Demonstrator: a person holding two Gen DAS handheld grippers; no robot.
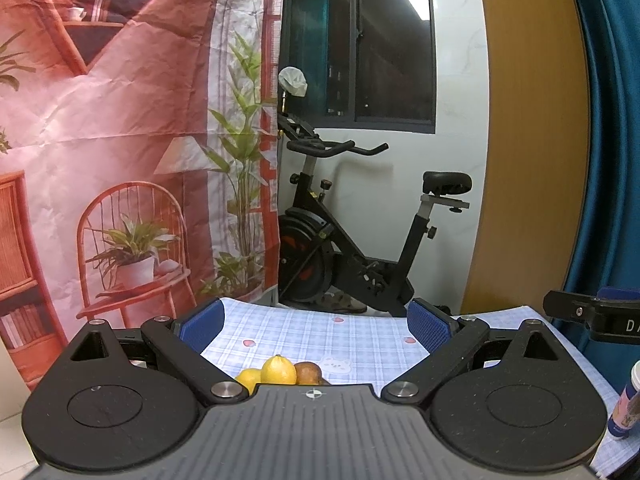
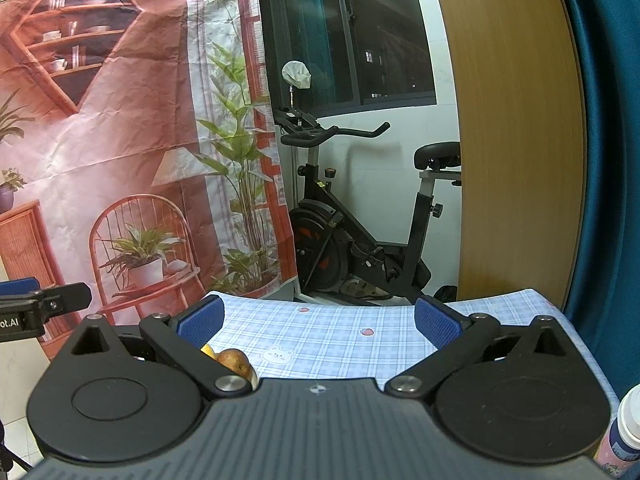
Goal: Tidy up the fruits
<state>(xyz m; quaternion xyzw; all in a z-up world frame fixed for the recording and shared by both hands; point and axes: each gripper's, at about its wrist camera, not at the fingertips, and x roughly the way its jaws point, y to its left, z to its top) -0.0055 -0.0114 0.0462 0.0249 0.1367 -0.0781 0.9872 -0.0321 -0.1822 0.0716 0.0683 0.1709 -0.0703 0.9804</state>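
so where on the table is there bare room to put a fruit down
Bare checked cloth stretches from the fruit to the far edge. Crowded near the lemon and brown fruit; a bottle takes the near right corner.

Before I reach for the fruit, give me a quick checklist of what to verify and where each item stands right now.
1. Left hand-held gripper open and empty: ok.
2. Right hand-held gripper open and empty: ok.
3. Yellow lemon and brownish round fruit in view on the blue checked tablecloth: ok.
4. Fruit lined up between left gripper's fingers: ok.
5. Place to put the fruit visible: cannot tell.
6. White-capped bottle at the right edge clear of both grippers: ok.
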